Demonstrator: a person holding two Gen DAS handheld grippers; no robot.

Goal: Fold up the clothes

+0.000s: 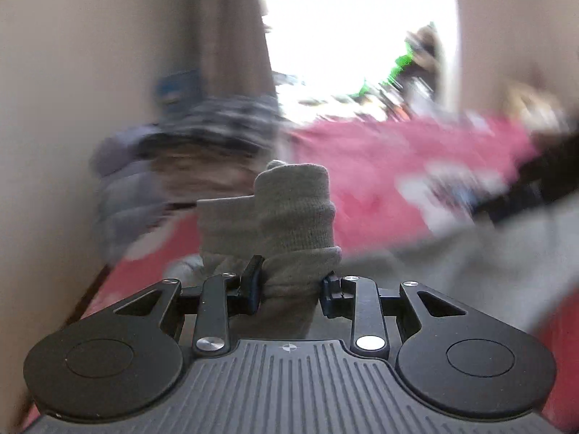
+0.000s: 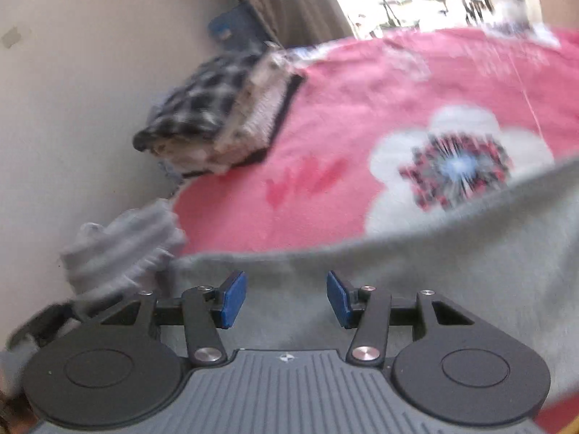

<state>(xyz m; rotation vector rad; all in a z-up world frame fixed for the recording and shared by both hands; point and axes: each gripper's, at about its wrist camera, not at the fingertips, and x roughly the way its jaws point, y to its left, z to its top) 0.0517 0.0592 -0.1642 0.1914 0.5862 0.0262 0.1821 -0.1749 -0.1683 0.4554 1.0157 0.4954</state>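
Grey clothes (image 1: 289, 213) are what the left hand-held gripper (image 1: 293, 287) is squeezing. A bunched-up part with a ribbed cuff is pinched tight between its two black fingers (image 1: 253, 282), and the cuff sticks up past them. The rest of the grey cloth (image 2: 398, 271) spreads out low and wide across the right wrist view, lying on a pink blanket (image 2: 325, 108).

The right hand-held gripper (image 2: 286, 298) sits just over that grey cloth. Its blue pads (image 2: 233, 298) are apart and nothing is between them. To its left, in that same view, is a blurry grey ribbed lump of cloth (image 2: 119, 253), close to the wall (image 2: 72, 108).

The pink blanket has a big white flower (image 2: 456, 166) on it with a blue middle. Farther back, a pile of folded clothes (image 2: 217, 115) rests on the blanket next to the wall. The top one has black and white checks. Behind the pile hangs a brown curtain (image 2: 289, 3), and beside it is a very bright window (image 1: 354, 25). Much of the left wrist view is blurry.
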